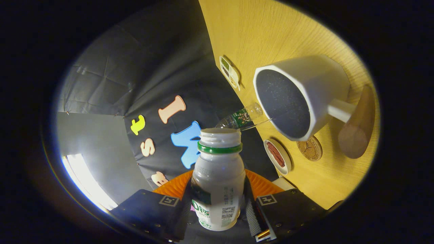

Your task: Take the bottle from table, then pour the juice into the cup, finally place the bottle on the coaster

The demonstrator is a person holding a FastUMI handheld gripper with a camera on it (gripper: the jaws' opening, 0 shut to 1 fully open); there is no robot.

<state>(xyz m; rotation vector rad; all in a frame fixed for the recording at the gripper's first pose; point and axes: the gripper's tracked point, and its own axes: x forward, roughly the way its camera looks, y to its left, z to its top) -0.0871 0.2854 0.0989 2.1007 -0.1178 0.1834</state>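
I hold the bottle (pixel 218 179) between my gripper (pixel 217 206) fingers at the bottom centre of the frame, both fingers pressed against its sides over the label, so the jaws are closed on it. The bottle is white with a green ring under its open neck, and the neck points away from me toward the middle of the frame. The whole view is rolled over: the wooden table (pixel 271 30) fills the upper right and runs down the right side like a wall.

The cup (pixel 301 95), white outside and dark inside, sits right of centre, just beyond and to the right of the bottle's mouth, with its opening turned toward me and its handle on the far right side. The mouth of my bottle is near the cup's rim but apart from it. The round brown coaster (pixel 309 148) lies just below the cup. Left of the coaster is a small white dish (pixel 278 156) with something red in it. A clear plastic bottle (pixel 241 117) lies just above my bottle's mouth, by the cup's rim
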